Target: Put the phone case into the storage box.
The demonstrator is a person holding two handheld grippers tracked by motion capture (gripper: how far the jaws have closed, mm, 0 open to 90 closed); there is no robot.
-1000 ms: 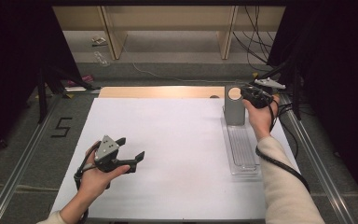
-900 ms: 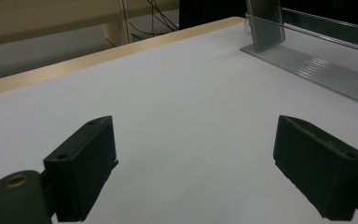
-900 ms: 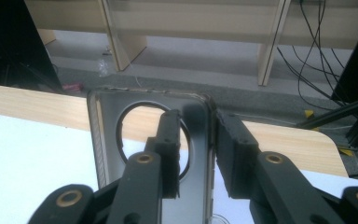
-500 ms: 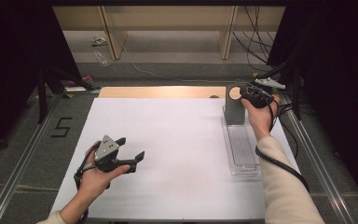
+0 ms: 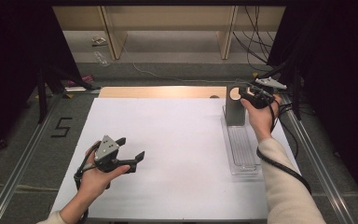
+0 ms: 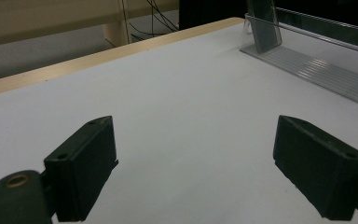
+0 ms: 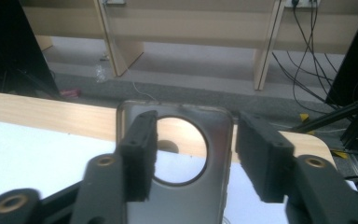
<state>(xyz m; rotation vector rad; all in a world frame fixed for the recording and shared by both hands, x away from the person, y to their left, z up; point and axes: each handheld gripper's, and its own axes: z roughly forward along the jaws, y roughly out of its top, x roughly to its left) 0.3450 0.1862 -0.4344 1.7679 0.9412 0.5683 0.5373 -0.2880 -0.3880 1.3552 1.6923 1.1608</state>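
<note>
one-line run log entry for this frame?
left tool: open, idle over table | right tool: jaws just opening, astride upright metal plate | plate in clear rack

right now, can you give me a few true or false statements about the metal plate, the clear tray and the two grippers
1. The metal plate stands upright at the far end of the clear tray. True.
2. The right gripper is clamped tight on the plate. False: its jaws have just been opening and stand apart, the plate's top edge between them.
3. The plate has a round hole near its top. True.
4. The left gripper holds the tray. False: its jaws are open over the bare white table, far from the tray.
5. The tray lies on the table's left side. False: it lies along the right edge.
</note>
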